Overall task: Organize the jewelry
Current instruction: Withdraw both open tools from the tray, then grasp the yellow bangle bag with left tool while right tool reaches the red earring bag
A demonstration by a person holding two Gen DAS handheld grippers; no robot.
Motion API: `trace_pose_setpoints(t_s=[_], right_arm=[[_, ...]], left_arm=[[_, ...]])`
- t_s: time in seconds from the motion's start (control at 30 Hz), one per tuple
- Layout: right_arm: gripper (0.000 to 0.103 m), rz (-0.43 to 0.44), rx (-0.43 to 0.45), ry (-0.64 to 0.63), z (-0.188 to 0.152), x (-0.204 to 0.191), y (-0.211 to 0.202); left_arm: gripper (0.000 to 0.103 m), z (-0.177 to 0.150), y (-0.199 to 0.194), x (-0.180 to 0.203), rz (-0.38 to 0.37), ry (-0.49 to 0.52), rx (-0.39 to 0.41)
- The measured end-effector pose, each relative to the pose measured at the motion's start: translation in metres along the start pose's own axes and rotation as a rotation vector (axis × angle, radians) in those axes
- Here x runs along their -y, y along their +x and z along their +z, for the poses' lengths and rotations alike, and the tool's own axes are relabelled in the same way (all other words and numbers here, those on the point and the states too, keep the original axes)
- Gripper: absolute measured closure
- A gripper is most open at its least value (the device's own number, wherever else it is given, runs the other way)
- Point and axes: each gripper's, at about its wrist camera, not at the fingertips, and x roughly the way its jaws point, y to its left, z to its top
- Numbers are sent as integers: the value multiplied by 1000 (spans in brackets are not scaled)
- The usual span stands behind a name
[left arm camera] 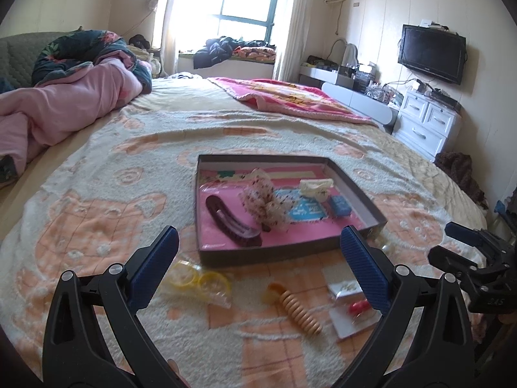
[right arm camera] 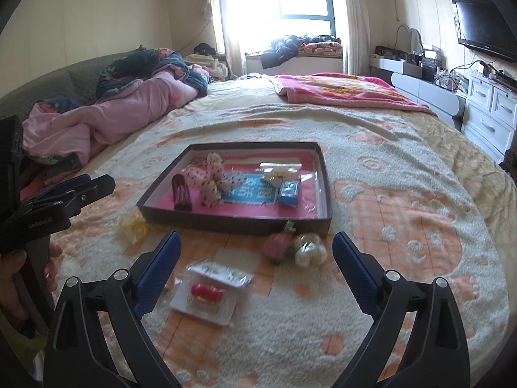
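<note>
A shallow dark box (left arm camera: pixel 268 253) (right arm camera: pixel 226 221) with a pink floor lies on the bed. It holds a maroon hair clip (left arm camera: pixel 231 221) (right arm camera: pixel 181 194), a spotted fabric scrunchie (left arm camera: pixel 268 205) (right arm camera: pixel 215 181), a blue case (left arm camera: pixel 340 206) (right arm camera: pixel 288 190) and a cream piece (left arm camera: pixel 315 187). In front of the box lie yellow bangles in a bag (left arm camera: pixel 203 279) (right arm camera: pixel 133 224), an orange spiral band (left arm camera: pixel 299 312), a red item on a white card (left arm camera: pixel 353 310) (right arm camera: pixel 206 294), and pink and cream flower pieces (right arm camera: pixel 294 249). My left gripper (left arm camera: pixel 258 245) hovers open over these. My right gripper (right arm camera: pixel 255 249) is open above the card.
A crumpled pink quilt (left arm camera: pixel 64 97) lies at the bed's left side and a pink blanket (left arm camera: pixel 290 97) is spread far across it. White drawers (left arm camera: pixel 426 123) and a wall TV (left arm camera: pixel 431 53) are at the right. A hand (right arm camera: pixel 16 278) holds the left tool.
</note>
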Motion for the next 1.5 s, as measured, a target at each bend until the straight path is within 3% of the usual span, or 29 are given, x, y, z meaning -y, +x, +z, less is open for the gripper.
trace_pose_setpoints(t_s=[0.67, 1.2, 1.5], right_arm=[[10, 38, -164, 24, -41, -37, 33], [10, 12, -271, 35, -55, -47, 75], [10, -27, -273, -7, -58, -58, 87]], left_arm=[[11, -53, 9, -42, 104, 3, -125], [11, -49, 45, -60, 109, -10, -157], [11, -49, 70, -64, 98, -28, -200]])
